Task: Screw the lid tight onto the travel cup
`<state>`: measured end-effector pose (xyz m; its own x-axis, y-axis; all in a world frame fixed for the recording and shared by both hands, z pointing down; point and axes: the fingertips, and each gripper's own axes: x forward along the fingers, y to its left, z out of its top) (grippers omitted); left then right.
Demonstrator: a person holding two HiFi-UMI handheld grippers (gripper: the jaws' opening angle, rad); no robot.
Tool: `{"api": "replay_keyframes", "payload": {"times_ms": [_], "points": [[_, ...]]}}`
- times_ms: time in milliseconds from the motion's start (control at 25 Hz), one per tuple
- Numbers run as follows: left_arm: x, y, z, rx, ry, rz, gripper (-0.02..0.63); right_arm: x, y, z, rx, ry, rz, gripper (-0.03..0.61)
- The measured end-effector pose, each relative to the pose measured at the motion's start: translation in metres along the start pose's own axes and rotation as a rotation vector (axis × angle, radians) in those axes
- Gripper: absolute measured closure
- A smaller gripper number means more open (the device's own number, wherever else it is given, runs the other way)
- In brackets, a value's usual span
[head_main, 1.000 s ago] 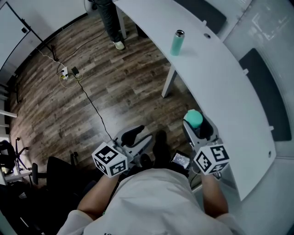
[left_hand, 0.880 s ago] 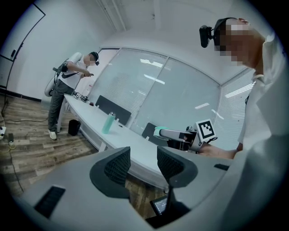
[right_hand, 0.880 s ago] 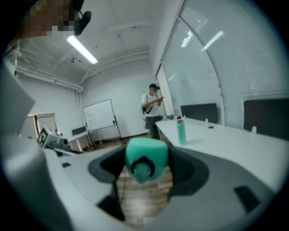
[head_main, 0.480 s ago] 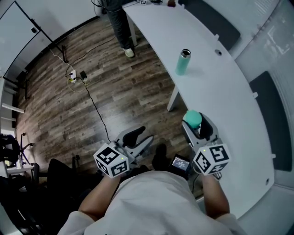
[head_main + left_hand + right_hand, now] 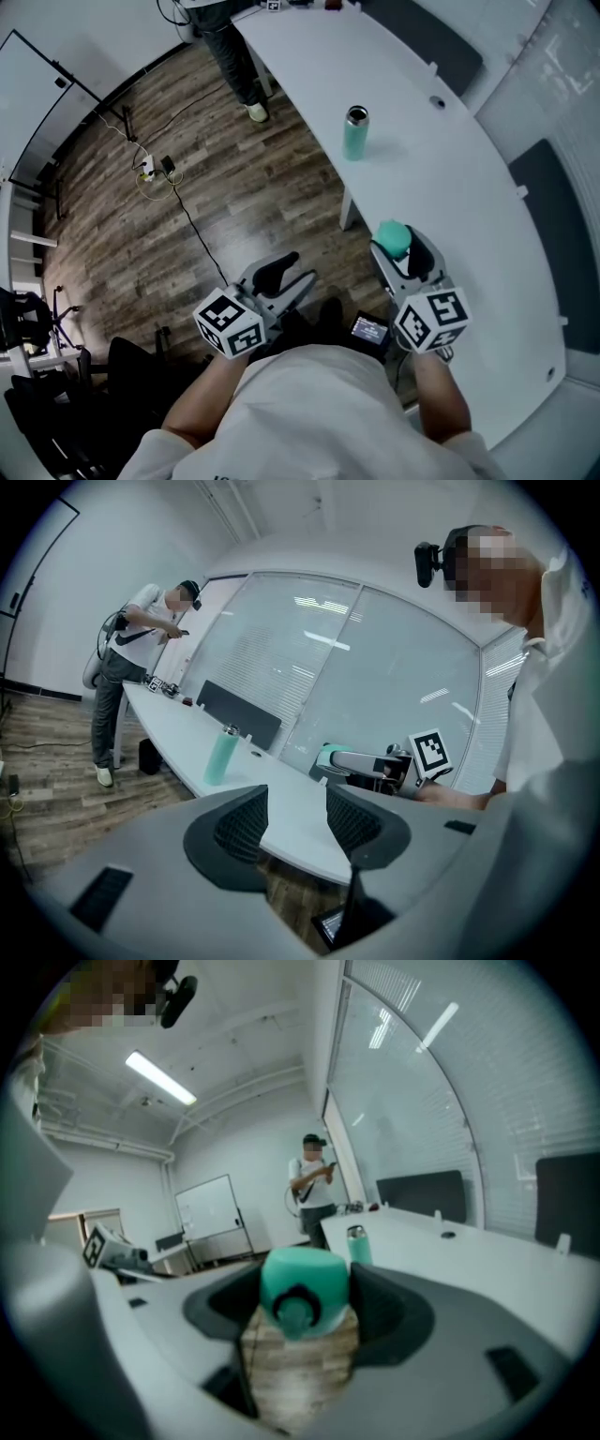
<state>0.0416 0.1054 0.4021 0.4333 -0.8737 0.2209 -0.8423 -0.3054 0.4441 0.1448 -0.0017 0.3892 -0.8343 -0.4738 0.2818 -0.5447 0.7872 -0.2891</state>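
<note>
Over the last second the head view has swung. The cup (image 5: pixel 355 132) now sits lower in the frame and a longer stretch of the tabletop (image 5: pixel 450 187) shows, while both tools stay where they were in the frame. This suggests the wearer is turning toward the cup, not working on it. The grips have not changed, so the task remains at the approach stage: no threading has begun, and the lid and cup are well apart.

The right tool (image 5: pixel 401 251) is clamped on the teal lid (image 5: pixel 394 239). In its own view both pads press the lid's sides, with the spout end facing the camera. The left tool (image 5: pixel 284 279) has its jaws about halfway apart and holds nothing. Only the tabletop edge and floor show through the gap.

The cup stands upright on the tabletop, near the edge that faces the floor, at about 11 o'clock from the lid in the head view. Its mouth is uncovered and shows a bare metal rim. Whether anything is inside cannot be told from any view.

A second person (image 5: pixel 225 37) stands at the far end of the tabletop, at about 10 o'clock from the cup.

The empty left tool will likely have to steady the cup before the lid goes on.
</note>
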Motion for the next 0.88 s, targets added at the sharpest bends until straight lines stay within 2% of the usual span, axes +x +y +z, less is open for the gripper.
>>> {"api": "replay_keyframes", "payload": {"times_ms": [480,880], "points": [[0.042,0.037,0.023,0.025,0.018,-0.088,0.406,0.027,-0.023,0.014,-0.003,-0.010,-0.080,0.267],[0.080,0.102,0.056,0.042,0.080,-0.204,0.393,0.085,-0.041,0.032,0.036,-0.011,-0.203,0.267]]}}
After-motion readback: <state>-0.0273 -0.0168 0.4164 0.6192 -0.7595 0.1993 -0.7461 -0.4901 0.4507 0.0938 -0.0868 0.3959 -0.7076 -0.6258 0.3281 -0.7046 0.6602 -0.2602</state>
